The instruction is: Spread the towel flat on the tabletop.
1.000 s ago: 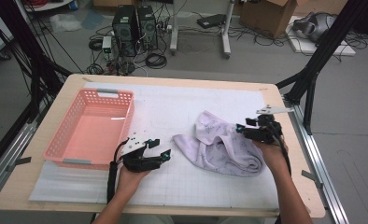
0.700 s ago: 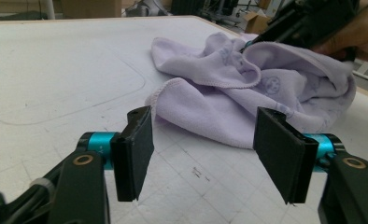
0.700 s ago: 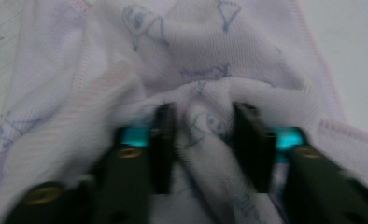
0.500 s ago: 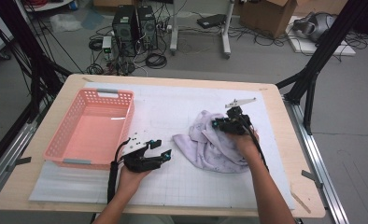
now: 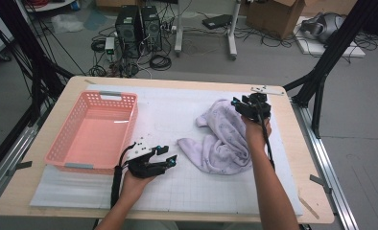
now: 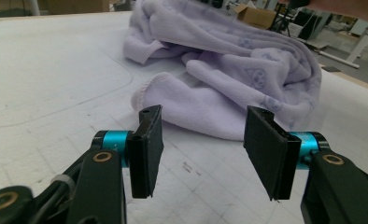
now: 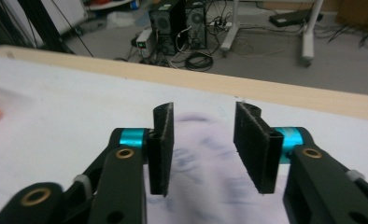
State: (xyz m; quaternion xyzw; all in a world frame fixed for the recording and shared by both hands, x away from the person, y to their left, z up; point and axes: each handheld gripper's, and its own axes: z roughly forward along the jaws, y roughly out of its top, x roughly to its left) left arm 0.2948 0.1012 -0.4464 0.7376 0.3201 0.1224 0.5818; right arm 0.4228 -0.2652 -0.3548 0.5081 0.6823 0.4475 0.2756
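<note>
A crumpled lilac fleece cloth (image 5: 221, 139) lies right of centre on the white table mat (image 5: 177, 187). The left gripper (image 5: 164, 160), jaws just closing yet empty, points at its near-left corner. The right gripper (image 5: 242, 106), jaws just reopened and released, hovers over its far edge.

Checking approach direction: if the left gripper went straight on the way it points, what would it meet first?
Most likely the near corner of the lilac towel; the left gripper stands open just short of it, white mat between.

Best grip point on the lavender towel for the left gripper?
Probably the hemmed corner of the towel nearest the left gripper. It lies flat on the mat, sticking out from the crumpled heap, straight ahead of the open jaws; come in low from that side.
</note>
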